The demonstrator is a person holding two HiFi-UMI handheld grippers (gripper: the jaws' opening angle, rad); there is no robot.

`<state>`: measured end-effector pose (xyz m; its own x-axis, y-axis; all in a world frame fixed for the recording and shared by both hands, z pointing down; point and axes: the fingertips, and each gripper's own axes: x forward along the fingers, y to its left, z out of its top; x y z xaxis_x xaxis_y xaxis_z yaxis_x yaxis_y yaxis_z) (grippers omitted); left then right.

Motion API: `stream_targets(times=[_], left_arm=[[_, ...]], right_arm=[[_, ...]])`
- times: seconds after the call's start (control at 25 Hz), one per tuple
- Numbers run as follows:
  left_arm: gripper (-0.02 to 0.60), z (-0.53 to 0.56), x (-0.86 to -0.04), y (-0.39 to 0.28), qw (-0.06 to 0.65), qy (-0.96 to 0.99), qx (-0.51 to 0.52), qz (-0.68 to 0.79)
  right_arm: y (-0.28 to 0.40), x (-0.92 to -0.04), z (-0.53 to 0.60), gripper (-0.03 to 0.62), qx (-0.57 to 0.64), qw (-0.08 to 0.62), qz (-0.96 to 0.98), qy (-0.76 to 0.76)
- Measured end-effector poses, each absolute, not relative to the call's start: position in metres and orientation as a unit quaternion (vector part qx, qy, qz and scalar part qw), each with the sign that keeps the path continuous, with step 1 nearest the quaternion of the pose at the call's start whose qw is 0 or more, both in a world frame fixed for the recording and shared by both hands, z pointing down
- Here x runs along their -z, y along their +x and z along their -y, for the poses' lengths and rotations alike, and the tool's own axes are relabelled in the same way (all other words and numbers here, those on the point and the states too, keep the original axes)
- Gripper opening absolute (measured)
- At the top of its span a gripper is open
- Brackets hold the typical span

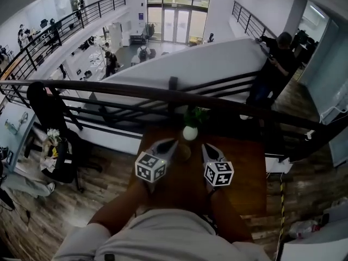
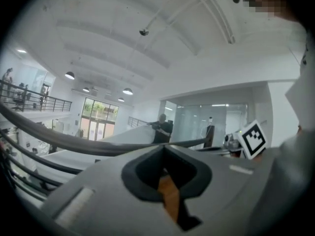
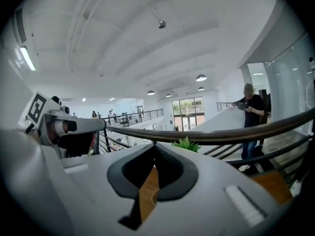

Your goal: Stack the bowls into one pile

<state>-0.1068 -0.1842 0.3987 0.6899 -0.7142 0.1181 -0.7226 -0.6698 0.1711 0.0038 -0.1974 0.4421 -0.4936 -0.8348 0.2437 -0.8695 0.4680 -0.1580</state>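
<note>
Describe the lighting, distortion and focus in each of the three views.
Head view: fisheye bows the handrail into an arc; the wooden table is dim against the bright atrium. Left gripper view: dark vignette at the corners; the close left gripper looks soft. Right gripper view: a strip light glares at left; the right gripper is soft too.

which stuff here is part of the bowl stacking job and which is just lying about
Job:
- left tongs, shut, empty
- right tongs, shut, empty
- round brownish shape on the wooden table between them, maybe the bowl pile; too dim to tell

Lying about:
- potted plant in white vase
- railing
</note>
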Motion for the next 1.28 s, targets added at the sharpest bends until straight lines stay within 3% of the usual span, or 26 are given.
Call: stream_targets(times=[0.64, 1.28], left_arm=[[0.005, 0.122, -0.408, -0.116, 0.086, 0.907, -0.034, 0.412], [0.005, 0.015, -0.466, 0.003, 0.130, 0.902, -0.067, 0.406]], right_arm=[[-0.014, -0.442, 0.130, 0.008, -0.130, 0.057, 0.870, 0.473], [0.082, -0.479, 0.019, 0.008, -0.168, 0.056, 0.880, 0.441]])
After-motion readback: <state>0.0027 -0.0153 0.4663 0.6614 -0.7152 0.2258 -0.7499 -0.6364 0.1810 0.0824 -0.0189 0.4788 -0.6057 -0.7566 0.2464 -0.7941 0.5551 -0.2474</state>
